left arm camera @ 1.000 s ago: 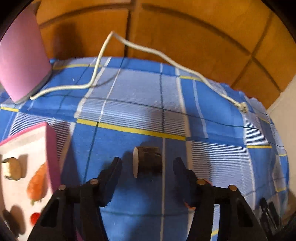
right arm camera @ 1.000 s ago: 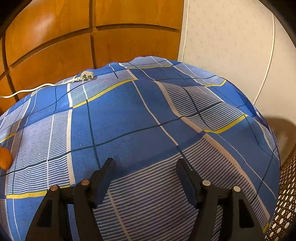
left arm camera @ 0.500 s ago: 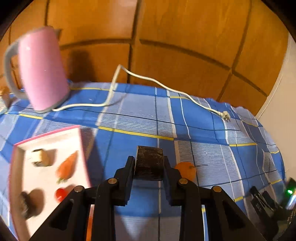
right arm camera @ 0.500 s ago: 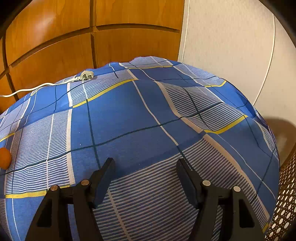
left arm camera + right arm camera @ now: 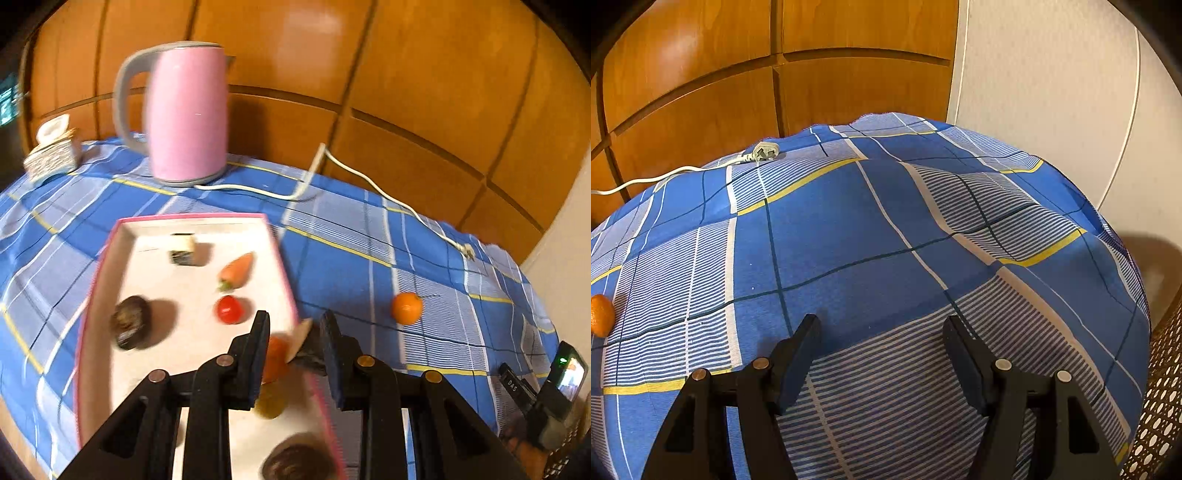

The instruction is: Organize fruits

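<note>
My left gripper (image 5: pixel 295 349) is shut on a dark chunk with a pale cut face (image 5: pixel 308 347), which hangs tilted over the right rim of a pink-edged white tray (image 5: pixel 177 280). In the tray lie a carrot (image 5: pixel 238 273), a red tomato (image 5: pixel 229 309), a dark oval fruit (image 5: pixel 129 326), a small dark-and-white piece (image 5: pixel 183 251) and an orange piece (image 5: pixel 275 360), partly hidden by my fingers. An orange (image 5: pixel 406 308) sits on the blue checked cloth to the right of the tray. My right gripper (image 5: pixel 882 354) stands open over bare cloth, the orange (image 5: pixel 600 315) far to its left.
A pink kettle (image 5: pixel 188 110) stands behind the tray, its white cord (image 5: pixel 343 166) running right to a plug (image 5: pixel 469 253). A tissue box (image 5: pixel 53 153) sits at the far left. Wooden panels back the table. A wicker basket (image 5: pixel 1163 406) stands past the cloth's right edge.
The left gripper closed on the dark chunk on the cloth, lifted it and carried it left to the tray's edge. The right gripper has not moved.
</note>
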`<state>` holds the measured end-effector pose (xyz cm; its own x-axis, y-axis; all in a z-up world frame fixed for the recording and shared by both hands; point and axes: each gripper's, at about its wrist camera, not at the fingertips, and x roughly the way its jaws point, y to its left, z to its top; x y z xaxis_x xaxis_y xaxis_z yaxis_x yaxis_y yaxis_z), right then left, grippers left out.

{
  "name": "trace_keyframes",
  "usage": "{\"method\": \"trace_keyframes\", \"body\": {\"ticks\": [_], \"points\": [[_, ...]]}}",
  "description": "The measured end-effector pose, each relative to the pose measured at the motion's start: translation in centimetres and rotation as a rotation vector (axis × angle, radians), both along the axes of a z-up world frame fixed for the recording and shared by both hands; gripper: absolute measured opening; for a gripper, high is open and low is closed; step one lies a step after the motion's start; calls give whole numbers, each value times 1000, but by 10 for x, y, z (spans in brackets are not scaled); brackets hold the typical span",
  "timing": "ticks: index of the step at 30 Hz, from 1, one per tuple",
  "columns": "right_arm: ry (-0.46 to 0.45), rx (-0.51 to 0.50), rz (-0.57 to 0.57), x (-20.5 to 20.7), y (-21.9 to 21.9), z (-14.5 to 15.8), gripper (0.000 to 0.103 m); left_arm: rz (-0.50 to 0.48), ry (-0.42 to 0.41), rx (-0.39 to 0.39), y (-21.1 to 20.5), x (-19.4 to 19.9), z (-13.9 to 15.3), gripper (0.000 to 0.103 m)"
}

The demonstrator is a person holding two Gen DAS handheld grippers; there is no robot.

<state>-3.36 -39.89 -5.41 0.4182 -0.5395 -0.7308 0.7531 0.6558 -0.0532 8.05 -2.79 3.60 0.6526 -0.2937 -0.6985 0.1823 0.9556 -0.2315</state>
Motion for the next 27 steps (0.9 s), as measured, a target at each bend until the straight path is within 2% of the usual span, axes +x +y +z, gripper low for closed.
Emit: {"method": "trace_keyframes", "body": {"ticks": [10, 16, 19, 22, 24, 25, 27], "points": [[2, -2, 2, 1, 1, 0, 69, 75, 18, -81, 63, -11, -10, 23], [2, -3, 1, 0, 1, 0, 69, 134, 37, -66, 96, -18, -19, 23], [2, -3, 1, 1, 2, 1, 69, 133, 48, -58, 102, -22, -22, 23], [4, -5, 0, 1, 2, 0, 69, 35, 37, -52, 81, -24, -19, 24], [5, -5, 1, 1, 2, 0, 69, -95, 30, -69, 57, -26, -14, 35], [4, -5, 1, 1, 2, 1, 69, -163, 28, -62, 43, -26, -13, 44], [4, -4, 1, 1, 3, 1, 69, -292, 17, -6, 15, -28, -11, 47]]}}
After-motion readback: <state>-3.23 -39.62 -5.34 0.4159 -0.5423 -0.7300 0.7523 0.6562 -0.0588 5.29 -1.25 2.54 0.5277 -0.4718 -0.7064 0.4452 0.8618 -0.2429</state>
